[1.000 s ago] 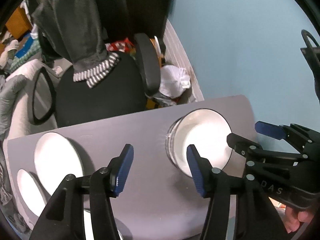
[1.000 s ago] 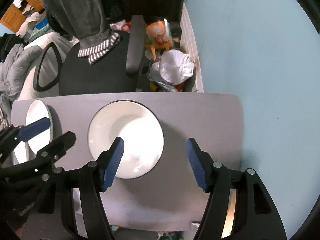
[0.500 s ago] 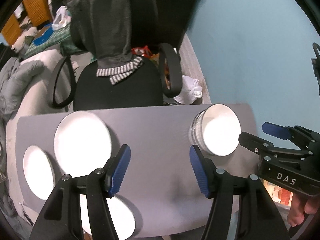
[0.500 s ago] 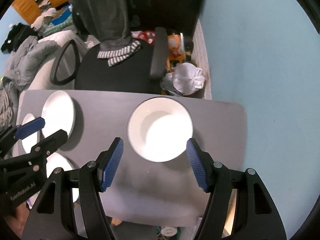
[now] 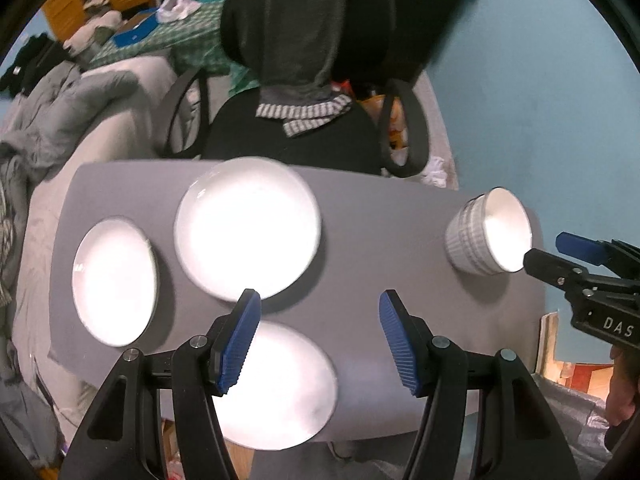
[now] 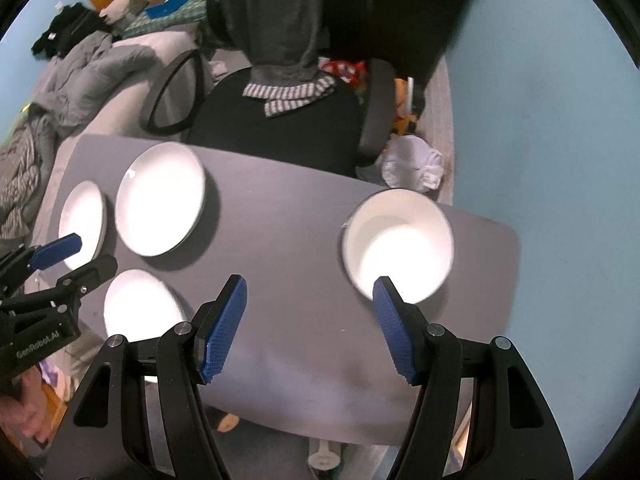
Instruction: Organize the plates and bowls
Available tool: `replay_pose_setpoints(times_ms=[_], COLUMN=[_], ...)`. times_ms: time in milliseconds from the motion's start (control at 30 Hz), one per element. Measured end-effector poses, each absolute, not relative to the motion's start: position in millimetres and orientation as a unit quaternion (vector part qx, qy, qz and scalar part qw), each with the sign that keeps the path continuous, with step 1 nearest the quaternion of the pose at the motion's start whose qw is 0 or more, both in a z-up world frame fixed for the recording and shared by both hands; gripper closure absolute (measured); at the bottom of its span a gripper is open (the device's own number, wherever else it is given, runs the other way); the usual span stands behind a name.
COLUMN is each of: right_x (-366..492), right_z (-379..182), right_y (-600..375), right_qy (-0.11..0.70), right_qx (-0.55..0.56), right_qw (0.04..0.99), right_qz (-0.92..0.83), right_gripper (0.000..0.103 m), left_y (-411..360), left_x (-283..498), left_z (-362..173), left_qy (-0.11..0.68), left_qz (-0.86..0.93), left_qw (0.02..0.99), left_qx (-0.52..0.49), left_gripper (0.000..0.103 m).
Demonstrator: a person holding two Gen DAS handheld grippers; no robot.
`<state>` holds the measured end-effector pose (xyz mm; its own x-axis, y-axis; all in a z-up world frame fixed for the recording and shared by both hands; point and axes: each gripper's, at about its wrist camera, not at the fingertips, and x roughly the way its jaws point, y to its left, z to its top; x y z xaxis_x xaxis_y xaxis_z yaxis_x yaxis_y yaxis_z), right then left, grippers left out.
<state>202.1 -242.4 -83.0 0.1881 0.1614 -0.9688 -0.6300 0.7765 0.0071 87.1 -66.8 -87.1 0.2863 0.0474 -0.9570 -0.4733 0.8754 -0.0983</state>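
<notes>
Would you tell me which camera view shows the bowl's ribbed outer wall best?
The left wrist view: the bowl appears side-on there, its ribbed wall visible. The right wrist view looks down into it, showing only rim and white inside.

Three white plates (image 5: 248, 228) lie on the one grey table (image 5: 372, 240): a large one toward the chair side, a smaller one (image 5: 114, 280) at the table's left end, and a third (image 5: 280, 384) at the near edge. The same three show in the right wrist view.

One white bowl (image 6: 398, 246) with a ribbed outside stands alone at the table's right end, well apart from the plates.

Two grippers hang over the table, the left gripper (image 5: 318, 340) and the right gripper (image 6: 308, 330), each with two blue-padded fingers.

One black office chair (image 6: 276, 120) stands behind the table, with one grey garment (image 6: 280, 16) draped over its back.
</notes>
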Motion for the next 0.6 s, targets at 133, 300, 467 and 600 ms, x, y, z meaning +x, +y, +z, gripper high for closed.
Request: replay_pose_setpoints(times_ms=[133,300,467,600], right_x=[187,167,149,137], right_z=[-88,-97,-112,-130], right_y=[-225,-202,-182,-168], right_qy=[0.58,0.583,0.588,0.595], right_qx=[-0.211,-0.22,-0.228,-0.226], right_qw=[0.735,0.725,0.712,0.701], right_qz=[0.28,0.293,0.309,0.32], right_gripper=[0.038,0.038,0.038,0.038], left_y=[-49,-31,-20,-12], left_x=[65,38,13,-2], left_z=[-92,-98,-115,-131], left_qy=[0.575,0.576,0.582,0.591], left_qz=[0.181,0.195,0.202,0.203], left_qw=[0.773,0.765,0.752,0.744], left_qx=[-0.198,-0.213,-0.233,-0.236], left_gripper=[0.04,0.04,0.036,0.036])
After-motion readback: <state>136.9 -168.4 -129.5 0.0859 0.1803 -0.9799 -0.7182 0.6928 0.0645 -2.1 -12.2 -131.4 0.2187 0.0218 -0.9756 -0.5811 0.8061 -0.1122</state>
